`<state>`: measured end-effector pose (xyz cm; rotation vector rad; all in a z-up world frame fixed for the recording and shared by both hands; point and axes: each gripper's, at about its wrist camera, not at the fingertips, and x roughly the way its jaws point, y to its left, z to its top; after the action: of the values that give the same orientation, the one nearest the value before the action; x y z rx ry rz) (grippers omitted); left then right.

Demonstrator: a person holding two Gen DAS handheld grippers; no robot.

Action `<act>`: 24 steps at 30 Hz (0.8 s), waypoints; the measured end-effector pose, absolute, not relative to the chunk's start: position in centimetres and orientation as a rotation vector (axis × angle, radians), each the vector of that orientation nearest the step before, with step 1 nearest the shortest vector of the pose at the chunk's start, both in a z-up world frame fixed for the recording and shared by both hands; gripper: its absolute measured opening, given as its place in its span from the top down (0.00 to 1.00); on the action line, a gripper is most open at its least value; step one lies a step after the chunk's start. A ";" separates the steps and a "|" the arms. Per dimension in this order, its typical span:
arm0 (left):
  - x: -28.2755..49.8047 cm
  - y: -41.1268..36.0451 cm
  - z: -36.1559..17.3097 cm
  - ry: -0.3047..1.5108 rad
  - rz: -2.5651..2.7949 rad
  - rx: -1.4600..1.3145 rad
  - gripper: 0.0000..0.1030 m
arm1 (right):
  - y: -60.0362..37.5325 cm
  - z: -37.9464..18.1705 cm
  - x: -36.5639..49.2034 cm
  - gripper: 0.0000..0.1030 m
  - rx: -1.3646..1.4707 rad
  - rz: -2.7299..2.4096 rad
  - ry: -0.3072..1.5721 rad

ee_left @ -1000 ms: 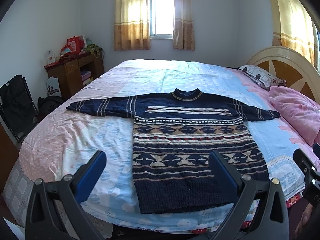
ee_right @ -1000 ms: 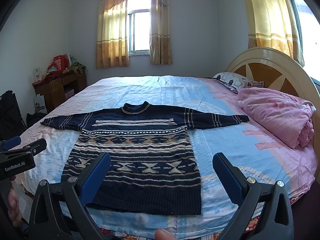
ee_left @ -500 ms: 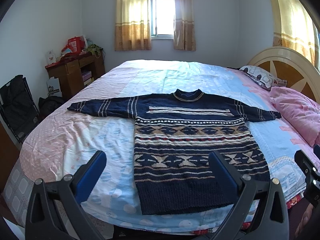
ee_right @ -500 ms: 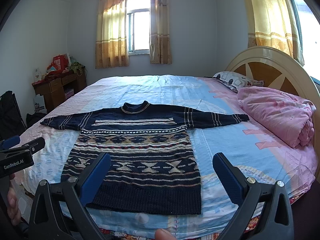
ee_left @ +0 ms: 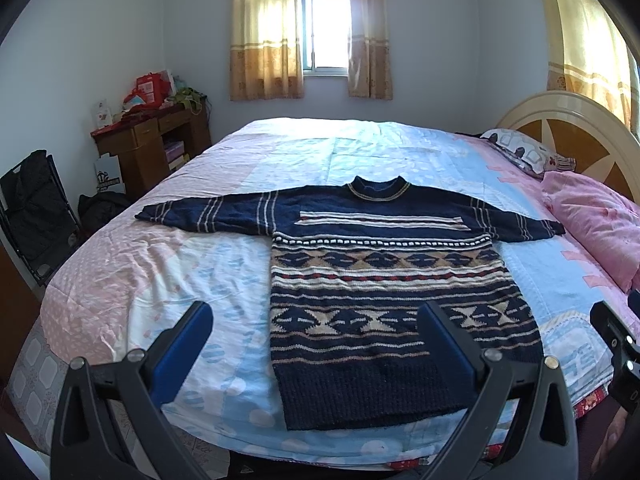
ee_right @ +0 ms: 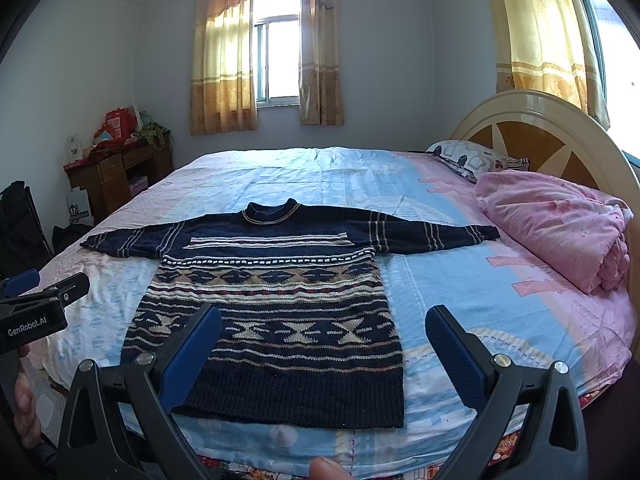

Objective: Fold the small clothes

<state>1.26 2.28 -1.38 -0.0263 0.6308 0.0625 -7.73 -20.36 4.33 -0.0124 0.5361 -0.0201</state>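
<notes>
From the left wrist camera, the left gripper (ee_left: 316, 332) hangs above the near edge of the bed (ee_left: 132, 280) with its blue-padded jaws spread wide and nothing between them. Beyond it the sweater (ee_left: 380, 280), navy with cream, tan and red patterned bands, lies flat and face up on the pale blue and pink sheet, collar toward the far side, hem at the near edge, both sleeves stretched straight out to left and right. The left finger stands over bare sheet left of the sweater; the right finger overlaps the lower right part of its body in the picture, though contact cannot be judged. At the far right edge part of the right gripper (ee_left: 618, 344) shows, black. A pink quilt (ee_left: 596, 224) is bunched at the right by the headboard (ee_left: 568, 128), and a wooden desk (ee_left: 152, 148) stands at the far left by the wall. From the right wrist camera, the right gripper (ee_right: 324, 332) likewise has its jaws wide apart and empty, held over the near edge of the bed (ee_right: 500, 300). The sweater (ee_right: 276, 292) lies unfolded slightly left of centre, its left finger overlapping the lower left hem region. The left gripper (ee_right: 40, 312), marked GenRobot.AI, enters from the left, with a hand (ee_right: 26, 408) below it.
</notes>
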 end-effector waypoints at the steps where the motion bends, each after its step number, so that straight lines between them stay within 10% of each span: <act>1: 1.3 2.2 -1.3 0.631 0.062 -0.027 0.00 | -20.4 4.3 -7.7 0.01 -0.012 -0.020 0.537; 24: 3.6 0.5 -3.7 0.665 0.067 0.075 0.00 | -21.2 0.7 -5.0 0.01 0.008 -0.024 0.625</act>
<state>3.62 0.49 -3.75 0.0755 0.6653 0.0669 -4.98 -21.24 0.71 0.0082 0.6249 -0.0242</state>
